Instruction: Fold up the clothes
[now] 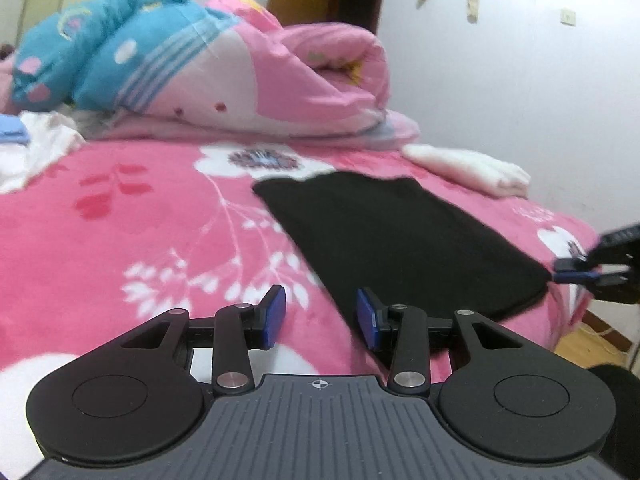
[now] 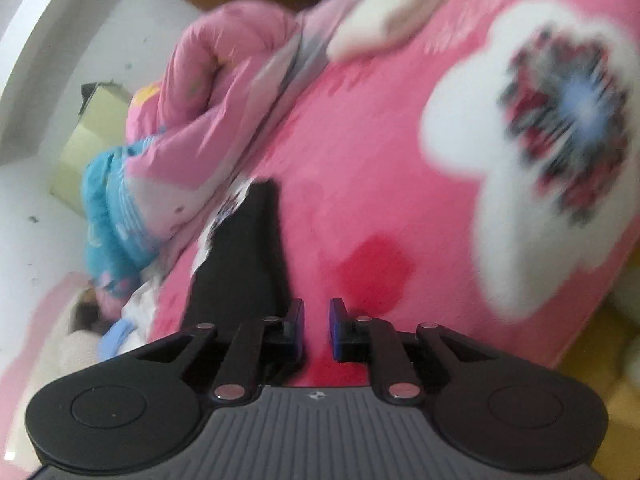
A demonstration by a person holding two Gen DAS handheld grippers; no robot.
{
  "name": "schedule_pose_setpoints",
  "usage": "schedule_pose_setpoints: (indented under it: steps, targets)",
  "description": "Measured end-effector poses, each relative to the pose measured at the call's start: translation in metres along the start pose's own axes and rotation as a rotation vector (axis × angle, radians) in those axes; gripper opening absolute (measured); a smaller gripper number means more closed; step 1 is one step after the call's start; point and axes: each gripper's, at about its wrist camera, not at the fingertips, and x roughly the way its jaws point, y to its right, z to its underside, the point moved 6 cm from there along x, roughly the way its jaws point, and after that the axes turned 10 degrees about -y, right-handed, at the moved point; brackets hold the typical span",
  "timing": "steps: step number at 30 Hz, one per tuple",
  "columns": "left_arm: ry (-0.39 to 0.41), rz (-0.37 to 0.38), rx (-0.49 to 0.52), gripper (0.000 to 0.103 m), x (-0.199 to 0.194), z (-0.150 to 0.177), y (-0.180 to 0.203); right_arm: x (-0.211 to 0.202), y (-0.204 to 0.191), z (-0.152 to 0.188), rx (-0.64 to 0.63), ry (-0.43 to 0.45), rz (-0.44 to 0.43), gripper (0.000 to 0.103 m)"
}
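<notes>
A folded black garment [image 1: 400,240] lies flat on the bed's pink floral blanket [image 1: 140,208], occupying the centre-right of the left wrist view. The left gripper [image 1: 321,318] hovers at the lower centre of that frame, just above the garment's near left corner — its jaws stand moderately apart, with nothing between the blue pads.

The right gripper [image 1: 576,272] enters at the right edge of the same frame, its tips meeting the garment's right corner. In the right wrist view, which is rolled and blurred, the right gripper [image 2: 316,330] shows jaws set to a narrow gap. The black garment [image 2: 244,264] runs up beside the left finger there; whether cloth lies between the pads cannot be told.

Behind the garment, a rolled pink-and-blue quilt [image 1: 200,60] fills the upper left of the left wrist view. A folded white cloth [image 1: 472,172] rests just beyond the garment's far right corner — apart from it. More white clothing [image 1: 36,152] sits at the left edge.
</notes>
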Motion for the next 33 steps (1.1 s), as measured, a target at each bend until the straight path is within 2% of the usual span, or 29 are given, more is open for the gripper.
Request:
schedule_pose_setpoints:
  steps: [3, 8, 11, 12, 13, 14, 19, 21, 23, 26, 30, 33]
  targets:
    - [0.029, 0.009, 0.034, 0.039, -0.003, -0.013, 0.017, 0.004, -0.022, 0.002, -0.034, 0.005, -0.088, 0.014]
    - [-0.018, 0.039, 0.116, 0.039, 0.024, -0.029, 0.057, 0.057, -0.068, 0.015, -0.154, -0.100, -0.174, 0.014]
    - [-0.045, 0.046, 0.161, 0.038, 0.046, -0.029, 0.067, 0.086, -0.067, 0.021, -0.149, -0.147, -0.148, 0.014]
    - [-0.057, 0.046, 0.166, 0.038, 0.052, -0.028, 0.066, 0.085, -0.059, 0.018, -0.124, -0.139, -0.140, 0.010]
    - [-0.069, 0.046, 0.169, 0.038, 0.057, -0.028, 0.063, 0.084, -0.050, 0.016, -0.099, -0.131, -0.131, 0.001]
    - [-0.082, 0.046, 0.172, 0.038, 0.062, -0.027, 0.061, 0.082, -0.042, 0.013, -0.074, -0.122, -0.122, 0.000]
    - [-0.100, 0.072, 0.171, 0.038, 0.071, -0.022, 0.043, 0.048, -0.015, -0.006, -0.052, -0.011, 0.008, 0.002]
    - [-0.100, 0.096, 0.137, 0.038, 0.071, -0.020, 0.040, 0.042, -0.021, -0.009, -0.080, 0.014, 0.046, 0.002]
    - [-0.102, 0.114, 0.103, 0.038, 0.072, -0.020, 0.037, 0.047, -0.038, -0.010, -0.119, 0.007, 0.030, 0.002]
    - [-0.102, 0.119, 0.096, 0.038, 0.072, -0.020, 0.037, 0.072, -0.065, -0.005, -0.184, -0.051, -0.006, 0.002]
    - [-0.102, 0.122, 0.088, 0.038, 0.071, -0.020, 0.036, 0.104, -0.070, -0.001, -0.161, -0.125, -0.020, 0.000]
    - [-0.103, 0.123, 0.079, 0.038, 0.072, -0.020, 0.035, 0.089, -0.039, -0.016, -0.074, -0.049, 0.010, 0.000]
